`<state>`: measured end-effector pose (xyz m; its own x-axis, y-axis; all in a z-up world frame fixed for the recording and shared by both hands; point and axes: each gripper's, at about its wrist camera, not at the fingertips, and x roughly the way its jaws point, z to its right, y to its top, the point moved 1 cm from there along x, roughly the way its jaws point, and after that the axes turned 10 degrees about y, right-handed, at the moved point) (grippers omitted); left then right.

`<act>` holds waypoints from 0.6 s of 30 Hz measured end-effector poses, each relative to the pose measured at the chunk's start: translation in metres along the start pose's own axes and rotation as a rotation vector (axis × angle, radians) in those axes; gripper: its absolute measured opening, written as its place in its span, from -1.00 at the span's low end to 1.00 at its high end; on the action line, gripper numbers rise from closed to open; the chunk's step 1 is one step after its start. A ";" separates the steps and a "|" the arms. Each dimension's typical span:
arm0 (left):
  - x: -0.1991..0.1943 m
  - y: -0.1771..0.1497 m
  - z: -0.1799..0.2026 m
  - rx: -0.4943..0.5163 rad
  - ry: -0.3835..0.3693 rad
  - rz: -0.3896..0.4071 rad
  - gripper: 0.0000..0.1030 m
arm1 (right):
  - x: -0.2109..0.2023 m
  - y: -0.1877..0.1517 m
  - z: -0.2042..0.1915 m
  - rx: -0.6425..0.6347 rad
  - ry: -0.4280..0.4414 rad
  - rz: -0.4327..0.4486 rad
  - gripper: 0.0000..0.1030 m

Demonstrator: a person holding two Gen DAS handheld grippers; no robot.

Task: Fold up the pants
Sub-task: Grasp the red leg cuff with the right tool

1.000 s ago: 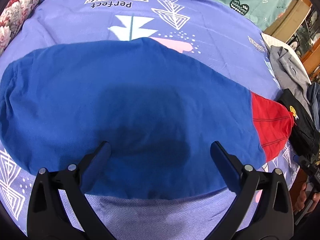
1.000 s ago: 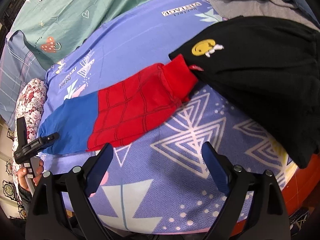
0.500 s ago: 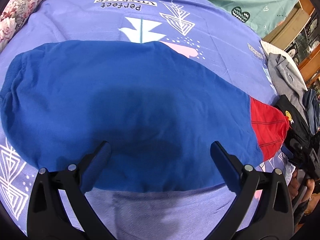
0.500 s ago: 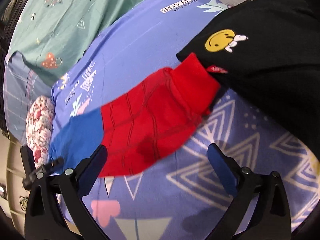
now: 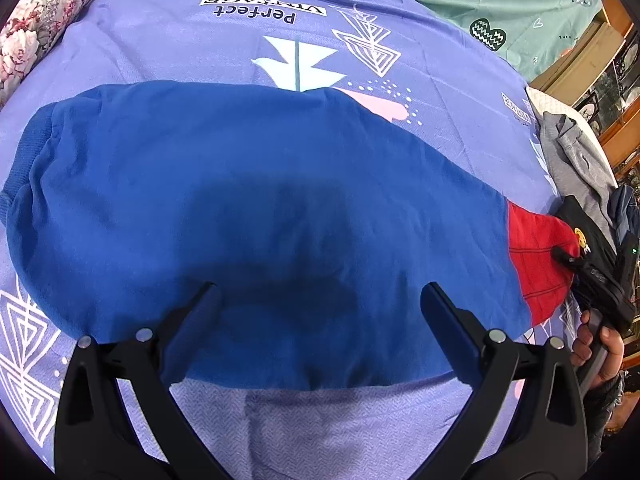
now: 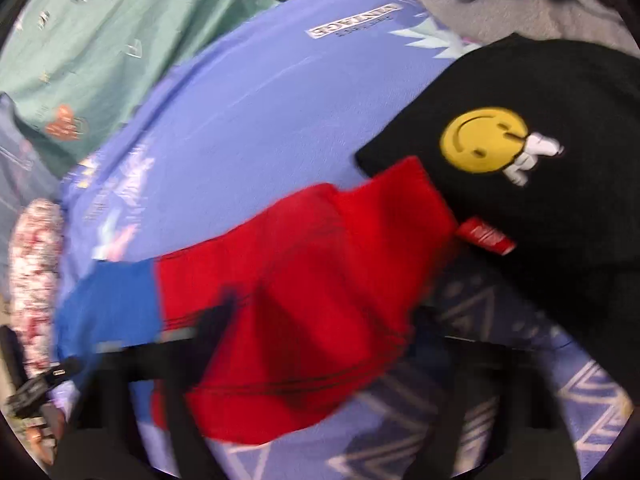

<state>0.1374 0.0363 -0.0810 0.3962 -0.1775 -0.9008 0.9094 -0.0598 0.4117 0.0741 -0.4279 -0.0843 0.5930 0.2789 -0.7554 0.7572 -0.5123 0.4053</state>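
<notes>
Here we see our right gripper (image 6: 320,320) closing around the red cuff end of the blue-and-red cotton pants (image 5: 260,208), lengthwise along the bed's near edge; our left gripper (image 5: 320,308) hovers agape.

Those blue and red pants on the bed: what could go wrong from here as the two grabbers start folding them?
The right gripper is closing over the red cuff end of the pants, which lies against the black garment; its fingers might catch that too. The left gripper hangs open over the blue part, so a one-sided pull could drag or bunch the fabric.
</notes>
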 end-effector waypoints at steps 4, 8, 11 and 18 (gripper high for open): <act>-0.003 0.000 -0.004 -0.003 0.000 0.005 0.96 | -0.002 -0.001 0.010 0.044 0.044 0.005 -0.36; -0.008 0.003 -0.008 -0.013 0.000 0.020 0.96 | -0.013 0.001 0.005 0.053 0.077 0.032 -0.43; -0.013 0.003 -0.011 -0.016 -0.005 0.032 0.96 | -0.029 0.005 -0.015 0.003 0.085 0.072 -0.44; -0.023 0.005 -0.015 -0.029 -0.022 0.058 0.96 | -0.054 0.009 -0.109 -0.229 0.118 0.108 -0.44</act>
<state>0.1346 0.0552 -0.0602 0.4462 -0.2011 -0.8720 0.8881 -0.0204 0.4591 0.0792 -0.3594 0.0159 0.6914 0.3325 -0.6414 0.7220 -0.3507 0.5965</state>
